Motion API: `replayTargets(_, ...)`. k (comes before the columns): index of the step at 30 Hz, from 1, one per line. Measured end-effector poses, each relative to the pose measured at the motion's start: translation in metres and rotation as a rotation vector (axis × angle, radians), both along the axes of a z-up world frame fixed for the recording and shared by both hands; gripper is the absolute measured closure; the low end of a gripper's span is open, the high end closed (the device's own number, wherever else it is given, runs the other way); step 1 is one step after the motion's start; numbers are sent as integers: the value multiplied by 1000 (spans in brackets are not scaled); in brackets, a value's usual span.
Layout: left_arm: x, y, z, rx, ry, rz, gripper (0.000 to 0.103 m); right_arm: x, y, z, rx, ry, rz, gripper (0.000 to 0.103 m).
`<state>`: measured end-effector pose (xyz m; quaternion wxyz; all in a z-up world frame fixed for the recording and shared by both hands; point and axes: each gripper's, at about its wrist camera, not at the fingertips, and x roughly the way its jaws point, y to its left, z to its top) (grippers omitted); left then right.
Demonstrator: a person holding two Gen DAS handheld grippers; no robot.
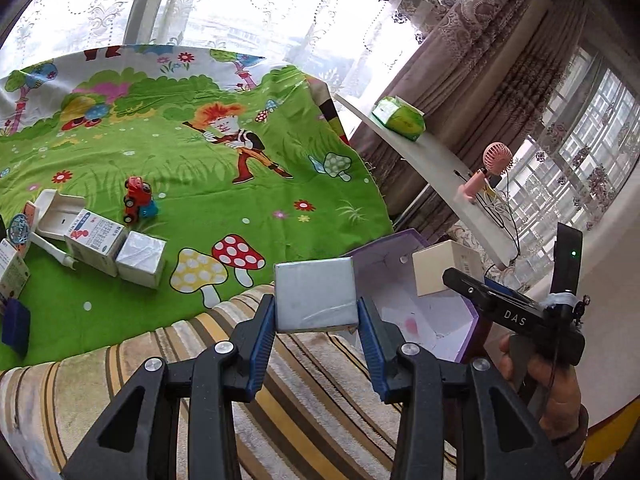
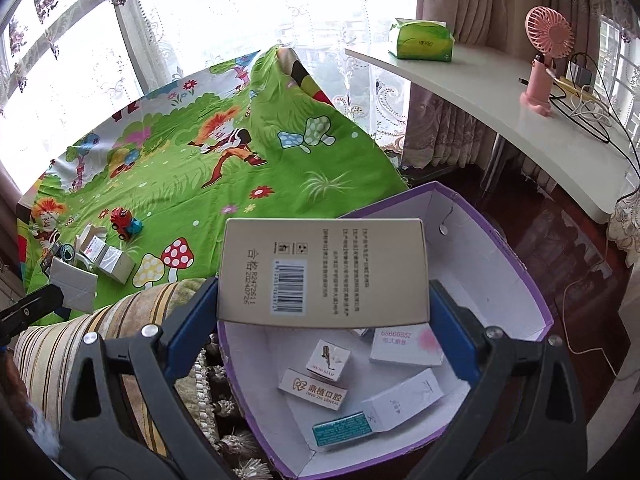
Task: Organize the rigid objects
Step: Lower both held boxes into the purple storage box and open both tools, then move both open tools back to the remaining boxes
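My left gripper is shut on a silver box, held above the striped cushion edge just left of the purple storage box. My right gripper is shut on a beige box with a barcode, held over the open purple storage box. Several small boxes lie inside it. In the left wrist view the right gripper shows with its beige box over the storage box. In the right wrist view the left gripper's silver box shows at far left.
On the green cartoon cloth lie a red toy car, a printed carton, a silver cube and a white tray. A white shelf carries a green tissue pack and pink fan.
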<state>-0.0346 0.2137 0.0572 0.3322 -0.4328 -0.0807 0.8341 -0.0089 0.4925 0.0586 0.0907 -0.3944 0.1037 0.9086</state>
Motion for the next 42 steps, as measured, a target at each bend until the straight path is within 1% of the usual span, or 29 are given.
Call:
replayTargets(3,5,18,-3,2,-9,-48,61,2,10,2,7,9,-29,4)
replayTargets(5,8,26,-4,17,-21,-77,61,3,14,4,1,13,-42,4)
replayTargets(7,9,33,-5,35,-38,-108,57,3,19,3,-9,12,-53,4)
replayTargets(9,12,36,-6,31,-40,-122,52,4,22,3,-16,14,-59,4)
replayTargets(11,12,37,-7,25,-40,-126,52,5,22,2,-16,13,-61,4)
replayTargets(25,9,28,-10,32,-54,-96,52,4,19,2,-20,7,-43,4)
replayTargets(32,6,19,-9,39,-54,-73,52,2,17,-2,-20,-10,-38,4)
replayTargets(36,4,8,-8,44,-54,-45,52,0,13,-4,-20,-18,-24,4)
replayTargets(42,-4,-17,-8,47,-52,22,52,-3,1,-4,-16,-23,10,4)
